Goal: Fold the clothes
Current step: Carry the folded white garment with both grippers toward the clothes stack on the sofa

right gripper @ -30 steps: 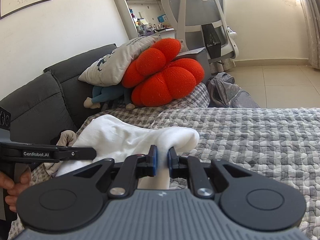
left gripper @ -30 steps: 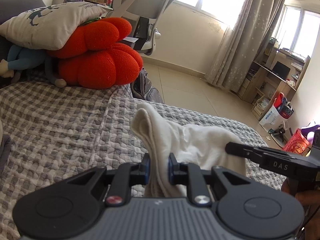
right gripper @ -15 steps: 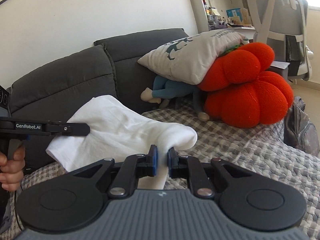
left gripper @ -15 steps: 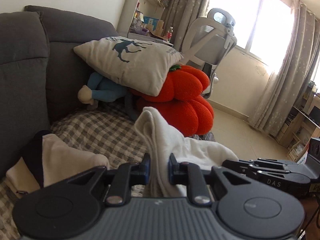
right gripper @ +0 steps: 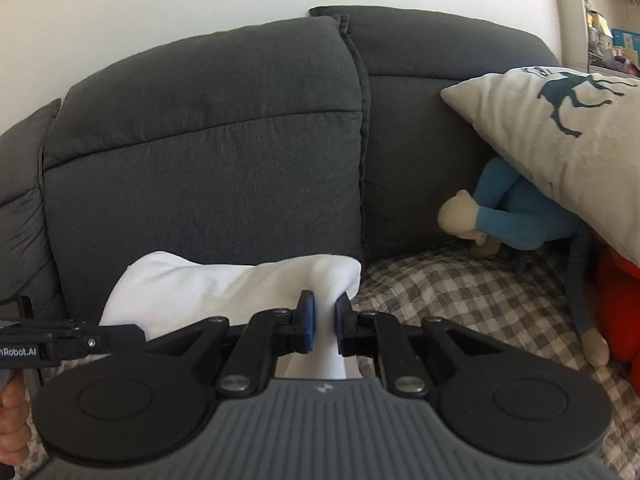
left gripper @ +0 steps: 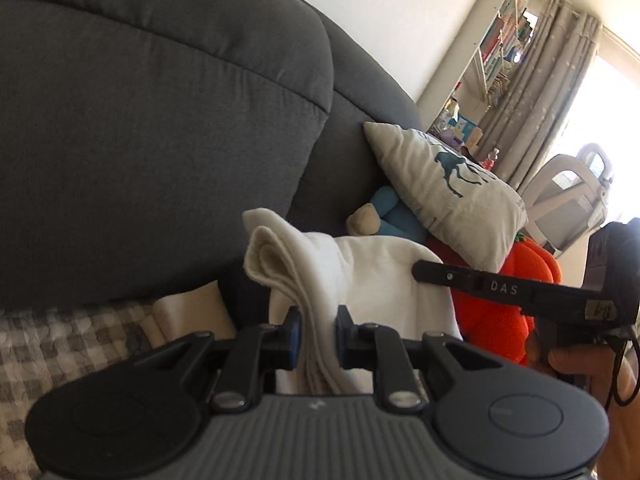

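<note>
White cotton folded garment (left gripper: 384, 280): hung between left gripper (left gripper: 318, 334) and right gripper (right gripper: 324, 322), both clamped on bunched edges, grey sofa back (right gripper: 208, 152) at twelve o'clock. Risk: thin pinch slipping, fold collapsing.

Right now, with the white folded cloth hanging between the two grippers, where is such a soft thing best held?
At its two ends, as here: the left gripper clamps one bunched edge of the white folded cloth and the right gripper the opposite end, each from its own side. Being limp, it would probably sag if pinched in the middle.
</note>
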### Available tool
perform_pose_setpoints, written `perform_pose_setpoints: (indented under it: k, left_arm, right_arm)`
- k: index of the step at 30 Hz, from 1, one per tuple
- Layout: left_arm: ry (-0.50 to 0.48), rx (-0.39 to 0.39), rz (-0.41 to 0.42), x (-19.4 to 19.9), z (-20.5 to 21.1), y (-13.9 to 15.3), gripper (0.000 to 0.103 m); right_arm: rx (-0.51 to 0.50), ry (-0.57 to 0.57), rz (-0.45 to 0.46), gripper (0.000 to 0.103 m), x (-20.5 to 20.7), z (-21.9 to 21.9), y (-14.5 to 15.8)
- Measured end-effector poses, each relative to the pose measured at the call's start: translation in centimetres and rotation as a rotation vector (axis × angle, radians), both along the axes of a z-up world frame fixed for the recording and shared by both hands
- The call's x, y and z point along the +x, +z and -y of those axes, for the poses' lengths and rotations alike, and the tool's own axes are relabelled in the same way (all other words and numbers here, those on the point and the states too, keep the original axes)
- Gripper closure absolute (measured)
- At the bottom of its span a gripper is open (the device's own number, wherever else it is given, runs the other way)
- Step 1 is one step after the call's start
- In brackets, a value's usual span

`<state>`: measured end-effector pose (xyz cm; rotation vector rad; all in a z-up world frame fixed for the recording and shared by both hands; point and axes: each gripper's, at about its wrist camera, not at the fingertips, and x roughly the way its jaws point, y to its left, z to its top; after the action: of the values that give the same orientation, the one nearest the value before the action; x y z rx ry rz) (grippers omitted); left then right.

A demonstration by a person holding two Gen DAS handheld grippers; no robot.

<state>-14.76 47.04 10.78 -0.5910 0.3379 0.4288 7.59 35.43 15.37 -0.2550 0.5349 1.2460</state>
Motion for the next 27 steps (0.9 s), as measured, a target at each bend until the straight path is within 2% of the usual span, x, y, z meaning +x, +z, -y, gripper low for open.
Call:
perform_pose_setpoints:
  k: [2,4,6,8,10,12,13,14,17,19,21,23,25,27]
  left_arm:
    - [0.025,-0.008,-0.012,0.5,-0.1,-2.0,0.086]
    - [0.036,-0.054,-0.041,1.5,-0.2,-4.4,0.086]
    - [0.062,-0.087,-0.057,1.4,-0.4,-6.0,0.086]
    - [0.073,-0.100,-0.047,1.2,-0.9,-6.8,0.085]
    - [0.064,-0.152,-0.011,0.6,-1.6,-7.5,0.084]
    - [0.056,-0.162,-0.015,0.8,-2.0,-7.7,0.083]
    - [0.055,-0.157,-0.018,0.8,-2.1,-7.7,0.082]
    - [0.055,-0.161,-0.018,0.7,-2.2,-7.7,0.082]
    - [0.051,-0.200,-0.021,0.7,-2.7,-7.7,0.081]
    - [0.071,-0.205,-0.042,0.0,-2.8,-7.3,0.080]
    - [0.156,-0.128,-0.089,-1.3,-2.0,-5.6,0.079]
    - [0.166,-0.008,-0.069,-1.8,-0.7,-3.4,0.075]
    - [0.101,0.045,-0.056,-1.0,0.4,-1.6,0.060]
    - [0.073,0.071,-0.055,0.7,1.1,-0.9,0.059]
  right_arm:
    - [-0.053,0.033,0.056,0.090,-0.2,-2.2,-1.1]
    - [-0.133,0.040,0.099,0.090,0.1,-4.3,-3.0]
    - [-0.202,0.031,0.105,0.090,0.2,-5.0,-5.0]
    - [-0.227,0.035,0.120,0.090,0.1,-4.9,-6.3]
    - [-0.215,0.021,0.118,0.089,0.6,-4.5,-7.1]
    - [-0.193,-0.003,0.086,0.087,1.2,-4.0,-7.2]
    - [-0.183,-0.020,0.075,0.082,1.5,-3.9,-7.1]
    - [-0.176,-0.032,0.077,0.077,1.5,-3.8,-7.0]
    - [-0.149,-0.059,0.118,0.077,1.0,-3.1,-6.1]
    - [-0.095,-0.075,0.125,0.077,0.8,-2.2,-4.9]
    - [-0.036,-0.042,0.126,0.077,0.2,-1.0,-3.5]
    - [0.001,0.015,0.132,0.077,-0.8,-0.3,-2.6]
    - [0.004,0.053,0.135,0.077,-1.7,-0.4,-2.2]
    - [-0.031,0.057,0.123,0.077,-2.2,-1.0,-2.6]
